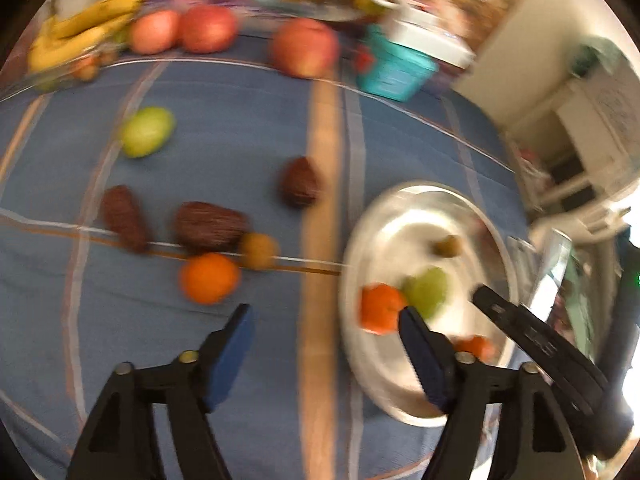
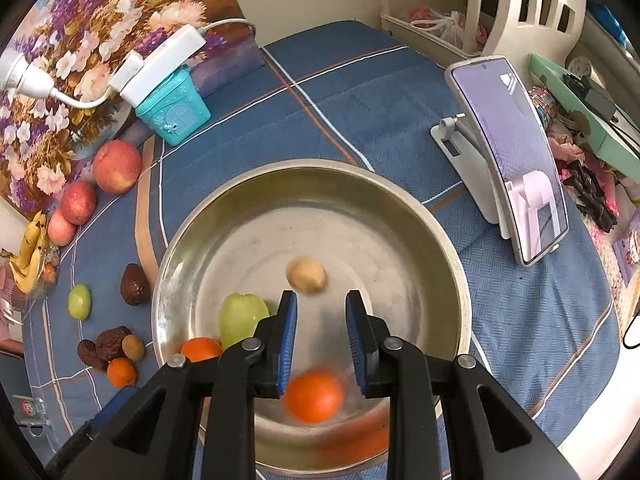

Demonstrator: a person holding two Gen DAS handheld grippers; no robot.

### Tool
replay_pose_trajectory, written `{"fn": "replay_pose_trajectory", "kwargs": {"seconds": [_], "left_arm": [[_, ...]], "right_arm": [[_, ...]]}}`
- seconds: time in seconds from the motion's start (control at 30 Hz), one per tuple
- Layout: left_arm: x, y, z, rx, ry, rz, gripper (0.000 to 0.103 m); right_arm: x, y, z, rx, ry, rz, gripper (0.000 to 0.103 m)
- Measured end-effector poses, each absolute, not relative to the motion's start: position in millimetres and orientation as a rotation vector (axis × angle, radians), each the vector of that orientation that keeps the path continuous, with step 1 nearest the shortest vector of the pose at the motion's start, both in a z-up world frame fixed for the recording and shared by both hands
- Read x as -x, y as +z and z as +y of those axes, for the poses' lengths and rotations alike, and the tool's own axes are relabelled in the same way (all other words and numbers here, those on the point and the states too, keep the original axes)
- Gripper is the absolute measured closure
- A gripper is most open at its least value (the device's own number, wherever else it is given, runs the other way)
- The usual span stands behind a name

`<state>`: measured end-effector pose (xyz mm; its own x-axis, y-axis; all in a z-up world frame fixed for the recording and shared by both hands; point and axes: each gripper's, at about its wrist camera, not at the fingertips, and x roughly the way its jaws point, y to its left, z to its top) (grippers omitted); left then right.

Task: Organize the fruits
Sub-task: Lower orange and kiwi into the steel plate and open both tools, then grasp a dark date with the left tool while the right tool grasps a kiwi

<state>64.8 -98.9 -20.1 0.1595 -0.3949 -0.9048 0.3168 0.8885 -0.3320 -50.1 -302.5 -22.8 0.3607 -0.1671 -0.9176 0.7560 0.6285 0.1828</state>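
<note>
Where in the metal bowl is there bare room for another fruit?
The far and right parts of the metal bowl, beyond the small tan fruit, are bare. The near-left is crowded: green fruit, orange at the rim, blurred orange below the right gripper.

Bare blue plaid cloth [image 2: 380,92] lay open behind the round steel bowl [image 2: 400,196]. A propped phone on its white stand [image 2: 508,152] blocked the right side; a teal house-shaped box [image 2: 176,112] and loose brown fruits [image 2: 134,284] crowded the left.
</note>
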Motion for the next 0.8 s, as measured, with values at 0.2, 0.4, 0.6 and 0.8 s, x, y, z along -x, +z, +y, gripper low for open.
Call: {"fn": "replay_pose_trajectory", "kwargs": {"seconds": [0.2,0.4,0.6,0.8], "left_arm": [[-90.1,-21.2,-50.0,0.075,-0.287,1.260,0.000],[-105.8,-12.2,-6.8,0.049,-0.107,1.171,0.000],[-115.2,-7.8,15.7,0.034,-0.037,1.109,0.000],[-126.2,-5.6,15.6,-0.051,0.010,1.073,0.000]], "right_arm": [[32.9,-23.7,-283.3,-0.610,-0.599,1.069,0.061],[9.2,-16.8,-246.0,-0.511,-0.479,1.070,0.045],[-7.1,-13.8,-216.3,-0.470,-0.371,1.048,0.031],[-20.2,-9.0,-191.4,-0.421,-0.303,1.006,0.018]]}}
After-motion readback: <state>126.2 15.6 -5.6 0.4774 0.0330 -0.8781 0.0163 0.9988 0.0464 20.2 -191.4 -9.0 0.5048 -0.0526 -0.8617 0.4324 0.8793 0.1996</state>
